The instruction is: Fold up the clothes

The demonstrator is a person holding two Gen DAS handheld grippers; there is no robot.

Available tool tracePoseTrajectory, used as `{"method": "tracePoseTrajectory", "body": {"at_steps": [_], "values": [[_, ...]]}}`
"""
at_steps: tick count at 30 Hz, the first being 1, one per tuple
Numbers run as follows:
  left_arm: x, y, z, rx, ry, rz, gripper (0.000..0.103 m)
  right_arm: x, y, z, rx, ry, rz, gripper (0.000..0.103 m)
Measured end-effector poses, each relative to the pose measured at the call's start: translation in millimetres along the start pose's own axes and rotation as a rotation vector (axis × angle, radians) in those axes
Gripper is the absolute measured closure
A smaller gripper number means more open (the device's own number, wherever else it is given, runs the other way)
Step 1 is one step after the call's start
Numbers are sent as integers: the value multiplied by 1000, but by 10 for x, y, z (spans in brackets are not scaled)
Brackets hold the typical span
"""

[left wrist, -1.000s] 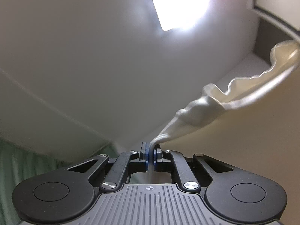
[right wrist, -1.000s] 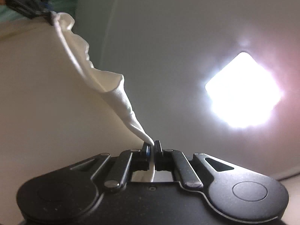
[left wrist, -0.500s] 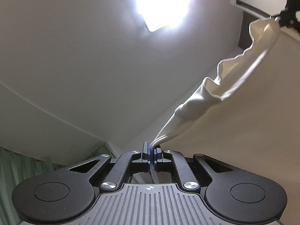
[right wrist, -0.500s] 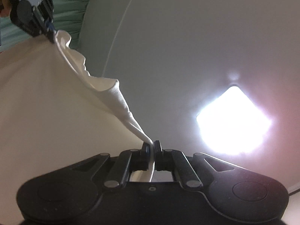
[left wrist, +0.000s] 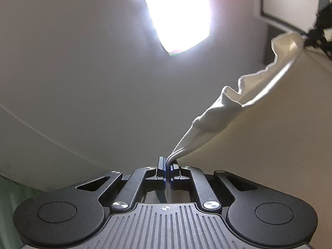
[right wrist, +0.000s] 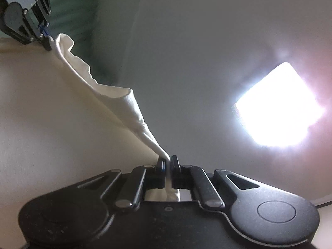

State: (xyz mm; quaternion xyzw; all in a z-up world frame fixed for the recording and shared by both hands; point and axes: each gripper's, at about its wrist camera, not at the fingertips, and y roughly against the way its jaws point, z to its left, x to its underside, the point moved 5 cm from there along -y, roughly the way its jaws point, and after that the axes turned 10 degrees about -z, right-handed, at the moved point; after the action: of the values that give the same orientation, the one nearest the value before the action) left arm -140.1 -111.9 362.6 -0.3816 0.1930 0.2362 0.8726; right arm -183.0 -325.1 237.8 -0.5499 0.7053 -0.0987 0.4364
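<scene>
Both of your hands swing level, and the ceiling light slides across each view while the garment's top edge stays stretched between them.

On the left, your left gripper (left wrist: 168, 166) is clamped on one corner of the cream garment (left wrist: 238, 101), held up in the air with its body hanging below. On the right, your right gripper (right wrist: 168, 162) pinches the other corner, and the ruffled hem runs taut across. With the cloth lifted and spread, you look ready to lay it down for a fold; no bench shows.
</scene>
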Motion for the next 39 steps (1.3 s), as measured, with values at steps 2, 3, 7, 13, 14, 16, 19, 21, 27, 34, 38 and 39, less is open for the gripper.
{"method": "tracePoseTrajectory", "body": {"at_steps": [2, 3, 7, 13, 14, 16, 19, 21, 27, 34, 38, 39], "values": [[473, -266, -265, 73, -24, 92, 97, 486, -238, 378, -83, -4, 86, 98], [759, -390, -445, 115, -37, 144, 97, 747, -356, 593, -126, -9, 132, 98], [1913, -725, -1201, 255, -50, 327, 97, 1939, -733, 1588, -282, -18, 305, 98], [3476, -1377, -2573, 327, -12, 558, 97, 3558, -1173, 2960, -418, 35, 493, 98], [3766, -1417, -2778, 329, -17, 585, 97, 3792, -1239, 3147, -436, 56, 515, 98], [4217, -1549, -3185, 332, -35, 623, 97, 4199, -1383, 3456, -477, 51, 585, 98], [4606, -1911, -3612, 346, -48, 678, 97, 4605, -1494, 3858, -532, 8, 692, 98], [4895, -2104, -3917, 347, -61, 714, 97, 4832, -1568, 4096, -571, -49, 779, 98], [4902, -1470, -4783, 402, 28, 987, 97, 5385, -1349, 4363, -672, -342, 1071, 91], [5240, -1262, -4963, 513, 190, 1096, 97, 4905, -1309, 3603, -658, -596, 1092, 64], [5092, -1209, -4553, 578, 324, 1082, 32, 4776, -607, 2761, -682, -721, 1136, 64], [5030, -1140, -4437, 589, 347, 1073, 7, 4851, -467, 2634, -687, -740, 1154, 64]]}}
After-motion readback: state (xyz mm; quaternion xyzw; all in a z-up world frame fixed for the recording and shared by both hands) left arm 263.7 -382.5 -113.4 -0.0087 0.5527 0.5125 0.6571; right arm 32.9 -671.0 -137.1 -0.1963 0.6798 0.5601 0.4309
